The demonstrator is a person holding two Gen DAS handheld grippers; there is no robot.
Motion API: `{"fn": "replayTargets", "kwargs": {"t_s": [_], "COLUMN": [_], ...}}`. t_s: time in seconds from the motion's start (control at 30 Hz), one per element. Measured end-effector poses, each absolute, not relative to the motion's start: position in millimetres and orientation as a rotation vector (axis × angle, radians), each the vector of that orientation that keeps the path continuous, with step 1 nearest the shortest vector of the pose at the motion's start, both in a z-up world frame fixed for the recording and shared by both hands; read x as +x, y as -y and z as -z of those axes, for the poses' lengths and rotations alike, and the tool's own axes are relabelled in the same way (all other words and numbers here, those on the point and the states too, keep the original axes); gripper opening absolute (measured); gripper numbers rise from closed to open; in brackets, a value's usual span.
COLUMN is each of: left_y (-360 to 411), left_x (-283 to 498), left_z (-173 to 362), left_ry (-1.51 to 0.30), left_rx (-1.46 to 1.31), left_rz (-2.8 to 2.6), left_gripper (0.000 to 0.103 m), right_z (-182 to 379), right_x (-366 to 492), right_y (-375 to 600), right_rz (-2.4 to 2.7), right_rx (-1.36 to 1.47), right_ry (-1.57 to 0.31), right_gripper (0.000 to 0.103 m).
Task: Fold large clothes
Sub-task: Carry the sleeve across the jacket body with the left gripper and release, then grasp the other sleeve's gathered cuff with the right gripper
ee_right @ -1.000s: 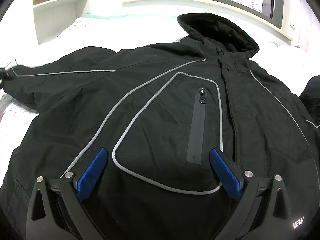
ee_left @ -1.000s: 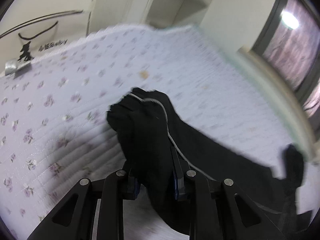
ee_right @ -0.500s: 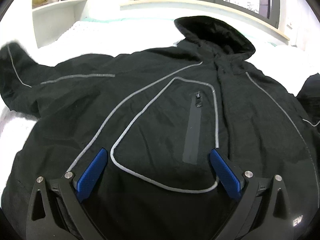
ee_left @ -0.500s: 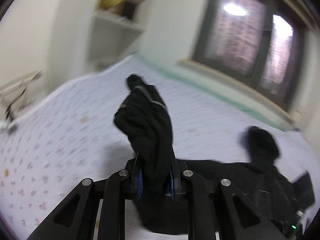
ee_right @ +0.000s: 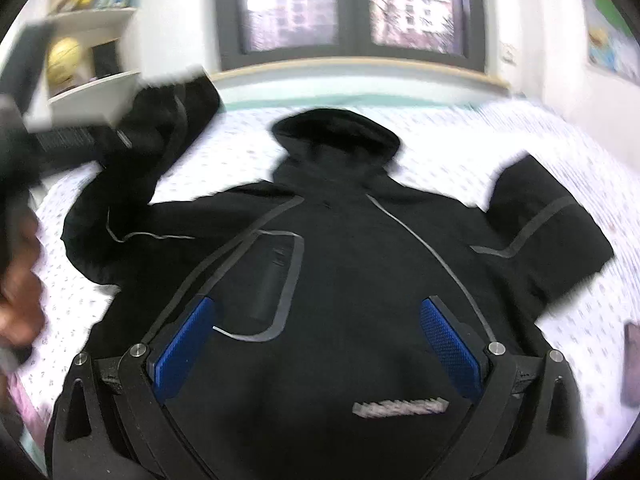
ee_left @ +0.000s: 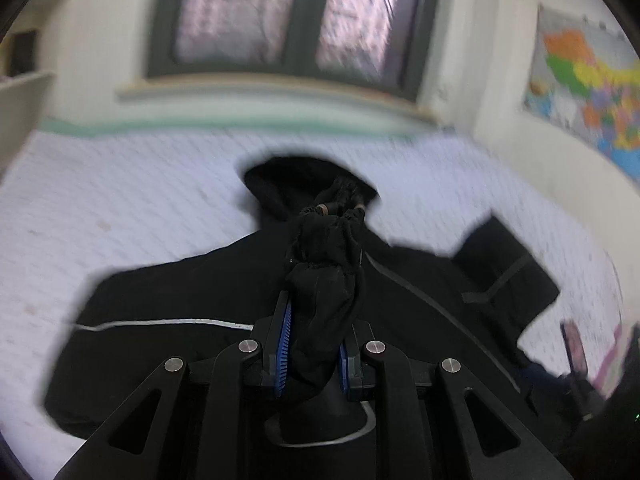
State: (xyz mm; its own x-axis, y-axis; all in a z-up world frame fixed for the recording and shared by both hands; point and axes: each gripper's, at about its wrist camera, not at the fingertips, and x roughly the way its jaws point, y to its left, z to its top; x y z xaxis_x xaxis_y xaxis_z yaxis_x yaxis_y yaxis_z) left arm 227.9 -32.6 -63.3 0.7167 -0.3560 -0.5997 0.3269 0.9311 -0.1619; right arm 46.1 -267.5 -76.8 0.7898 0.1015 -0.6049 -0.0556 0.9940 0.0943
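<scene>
A bed (ee_right: 460,136) with a pale quilted cover fills the room up to the window (ee_right: 352,4), and a black hooded jacket (ee_right: 340,264) lies front-up across most of it, hood (ee_right: 336,132) toward the window-side edge, hem toward the near edge. Its long axis runs from near edge to far edge, straight out ahead of both grippers.

One sleeve (ee_right: 540,224) lies out flat toward the right edge of the bed. The other sleeve (ee_left: 324,288) is off the cover: the left gripper (ee_left: 312,356) has it clenched between its blue pads, the bunched cuff (ee_left: 336,212) sticking up past the fingertips. In the left wrist view that cuff sits over the jacket's centre line, with the hood just beyond it, so I'd say the sleeve is being carried across the chest for the first inward fold.

The right gripper (ee_right: 316,340) hovers over the lower chest with its jaws spread wide and nothing between them, the chest pocket (ee_right: 268,280) ahead of its left finger.

What matters next, to my eye, is that the flat sleeve lies off to the right of those idle jaws, nearer the right hand than the left.
</scene>
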Motion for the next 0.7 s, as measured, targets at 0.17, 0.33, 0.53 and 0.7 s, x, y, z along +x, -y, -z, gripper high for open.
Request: {"fn": "replayTargets", "kwargs": {"t_s": [0.17,0.33,0.53,0.7], "left_y": [73,57,21,-24], "left_x": [257,258,222,194], "left_z": [156,173,120,78], "left_ry": [-0.891,-1.006,-0.927,-0.824], "left_rx": [-0.038,-0.155,-0.452,-0.404], "left_rz": [0.341,0.443,0.723,0.624], "left_gripper": [0.019,0.035,0.069,0.071], "right_z": [104,121,106,112], "right_x": [59,80,112,164], "right_y": [311,319,299,249], "right_rz": [-0.047,-0.067,-0.212,-0.271], "right_rx": [0.123,0.132,0.242,0.292], "right_ry": [-0.817,-0.940,-0.955,-0.974], "right_gripper": [0.103,0.103,0.101,0.097]}}
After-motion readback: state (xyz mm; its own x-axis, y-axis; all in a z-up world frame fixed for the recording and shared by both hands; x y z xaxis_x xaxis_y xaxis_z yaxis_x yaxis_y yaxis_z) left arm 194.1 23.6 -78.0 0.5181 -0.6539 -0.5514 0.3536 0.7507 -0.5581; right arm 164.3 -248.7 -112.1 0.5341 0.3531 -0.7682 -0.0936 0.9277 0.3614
